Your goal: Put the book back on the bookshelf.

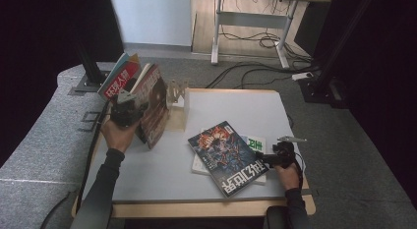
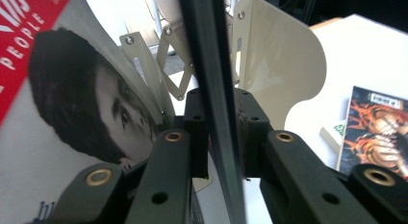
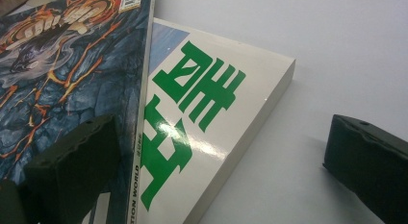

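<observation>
My left gripper (image 1: 129, 107) is clamped on the thin edge of a dark-covered magazine (image 1: 153, 105), which I hold up on end; in the left gripper view that edge (image 2: 217, 104) runs straight up between my pads, and I cannot see any gap. Pressed against it on my left is a red-and-white magazine (image 2: 43, 89) with a printed face and the word "PEOPLE" in white on red; from above, white Chinese characters show on its red cover (image 1: 118, 80). Just past my jaws stands a cream bookend rack (image 2: 279, 65) with rounded plates and a scissor linkage, so there is little room ahead of me, while bare table (image 1: 147, 165) lies open below and to my right. My right gripper (image 1: 275, 157) hangs released, jaws wide and level over the table's right side. Its left pad sits over the corner of a blue and orange magazine (image 3: 62, 65), whose spine reads "WORLD"; between the jaws lies a white book (image 3: 211, 113) with large green characters, its corner pointing up and away from me. Beyond that corner and under my right pad the white tabletop (image 3: 312, 51) is free.
</observation>
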`<act>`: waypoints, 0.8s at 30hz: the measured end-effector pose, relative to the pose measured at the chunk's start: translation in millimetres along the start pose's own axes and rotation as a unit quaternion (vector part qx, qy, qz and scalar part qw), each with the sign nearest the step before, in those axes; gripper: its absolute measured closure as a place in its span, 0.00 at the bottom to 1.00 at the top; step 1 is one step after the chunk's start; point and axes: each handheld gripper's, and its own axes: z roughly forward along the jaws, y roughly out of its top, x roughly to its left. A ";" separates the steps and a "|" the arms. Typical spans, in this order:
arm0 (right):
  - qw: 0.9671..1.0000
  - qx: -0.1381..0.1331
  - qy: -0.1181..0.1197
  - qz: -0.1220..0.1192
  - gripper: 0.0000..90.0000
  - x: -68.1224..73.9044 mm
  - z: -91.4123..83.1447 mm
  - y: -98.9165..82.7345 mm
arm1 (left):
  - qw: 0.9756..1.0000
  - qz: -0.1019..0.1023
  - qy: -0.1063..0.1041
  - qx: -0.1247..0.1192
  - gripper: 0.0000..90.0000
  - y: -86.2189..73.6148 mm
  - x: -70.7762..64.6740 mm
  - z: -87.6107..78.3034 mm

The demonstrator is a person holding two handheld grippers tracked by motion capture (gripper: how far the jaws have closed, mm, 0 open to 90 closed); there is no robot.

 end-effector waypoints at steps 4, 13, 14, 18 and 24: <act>1.000 0.000 0.001 0.001 0.00 -0.2 0.2 0.0 | 1.000 -0.006 0.008 0.012 0.85 0.4 3.8 -2.0; 1.000 0.001 0.001 0.002 0.00 -0.4 0.2 0.0 | 0.999 -0.026 0.018 -0.012 0.94 4.8 3.3 3.7; 1.000 0.001 0.001 0.002 0.00 -0.4 0.2 0.0 | 0.999 -0.032 0.015 -0.015 0.94 5.6 3.9 5.3; 1.000 0.001 0.003 0.004 0.00 -0.7 0.3 0.1 | 0.998 -0.051 0.011 -0.023 0.94 7.8 4.8 11.8; 1.000 0.002 0.003 0.004 0.00 -0.8 0.4 0.1 | 0.998 -0.054 0.014 -0.030 0.94 11.9 4.8 19.3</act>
